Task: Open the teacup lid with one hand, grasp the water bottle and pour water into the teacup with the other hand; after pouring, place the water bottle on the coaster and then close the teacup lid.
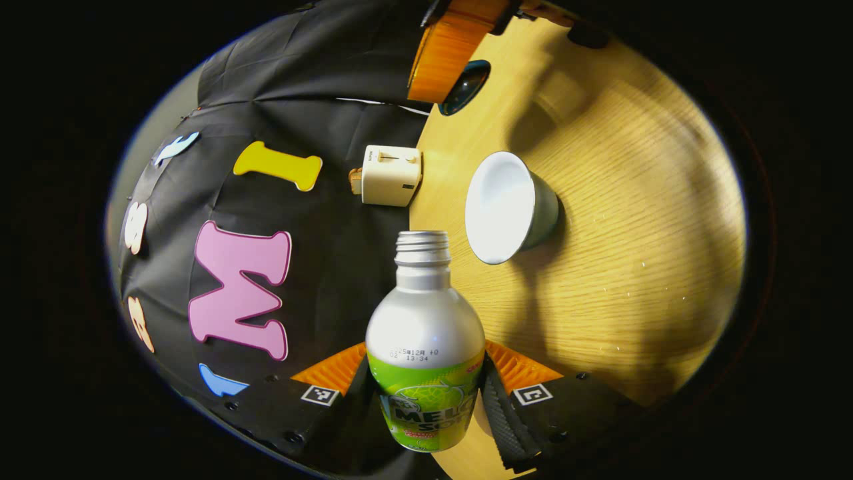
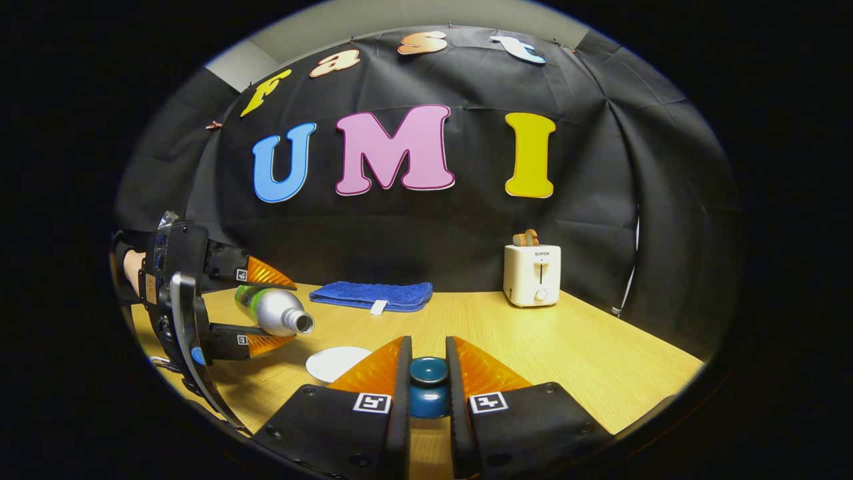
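Observation:
My left gripper (image 1: 426, 357) is shut on a silver bottle with a green label (image 1: 425, 333). The bottle has no cap, and its mouth points toward the open teacup (image 1: 506, 208), white inside and grey outside, which stands on the wooden table. In the right gripper view the bottle (image 2: 270, 310) lies nearly level in the left gripper (image 2: 293, 312), above the table's left side. My right gripper (image 2: 428, 343) is shut on the dark teal teacup lid (image 2: 428, 383) and holds it off the table. A round white coaster (image 2: 336, 363) lies flat near the bottle.
A cream toaster (image 2: 532, 275) with bread in it stands at the back right by the wall. A folded blue cloth (image 2: 372, 295) lies at the back of the table (image 2: 600, 360). A hand (image 2: 132, 267) holds the left gripper.

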A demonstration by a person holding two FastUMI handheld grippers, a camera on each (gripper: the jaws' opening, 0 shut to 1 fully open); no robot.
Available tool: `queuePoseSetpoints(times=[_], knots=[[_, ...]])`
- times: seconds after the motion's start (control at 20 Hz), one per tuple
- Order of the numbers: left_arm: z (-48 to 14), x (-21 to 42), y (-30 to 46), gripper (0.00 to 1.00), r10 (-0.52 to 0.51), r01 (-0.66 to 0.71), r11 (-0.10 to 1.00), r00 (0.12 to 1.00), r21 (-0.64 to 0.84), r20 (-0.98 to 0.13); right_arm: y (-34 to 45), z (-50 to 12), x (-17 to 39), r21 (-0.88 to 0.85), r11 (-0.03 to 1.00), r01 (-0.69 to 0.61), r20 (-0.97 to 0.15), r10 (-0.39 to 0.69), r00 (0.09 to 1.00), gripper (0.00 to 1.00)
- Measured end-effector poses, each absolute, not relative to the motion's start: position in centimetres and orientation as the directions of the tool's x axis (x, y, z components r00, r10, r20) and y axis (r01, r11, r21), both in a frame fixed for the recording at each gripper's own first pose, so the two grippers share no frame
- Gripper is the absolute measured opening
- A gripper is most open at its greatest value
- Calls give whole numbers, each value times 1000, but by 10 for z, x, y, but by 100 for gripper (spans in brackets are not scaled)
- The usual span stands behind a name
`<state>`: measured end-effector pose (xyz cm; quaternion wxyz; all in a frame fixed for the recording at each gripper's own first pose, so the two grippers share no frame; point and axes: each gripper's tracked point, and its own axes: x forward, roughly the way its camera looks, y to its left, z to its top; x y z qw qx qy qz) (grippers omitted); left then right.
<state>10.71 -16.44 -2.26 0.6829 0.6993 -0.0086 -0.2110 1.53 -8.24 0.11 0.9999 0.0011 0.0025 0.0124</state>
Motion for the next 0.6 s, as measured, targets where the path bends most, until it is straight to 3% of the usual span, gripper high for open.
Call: queuePoseSetpoints(times=[0.2,0.6], knots=[[-22,118,-171,80,-299,262,-181,904,948,-307,-89,1,15,2,1000,-11,-5,11,1000,28],[-27,125,-170,80,-249,278,-300,901,913,-356,-98,2,12,1,1000,17,-4,-17,1000,28]])
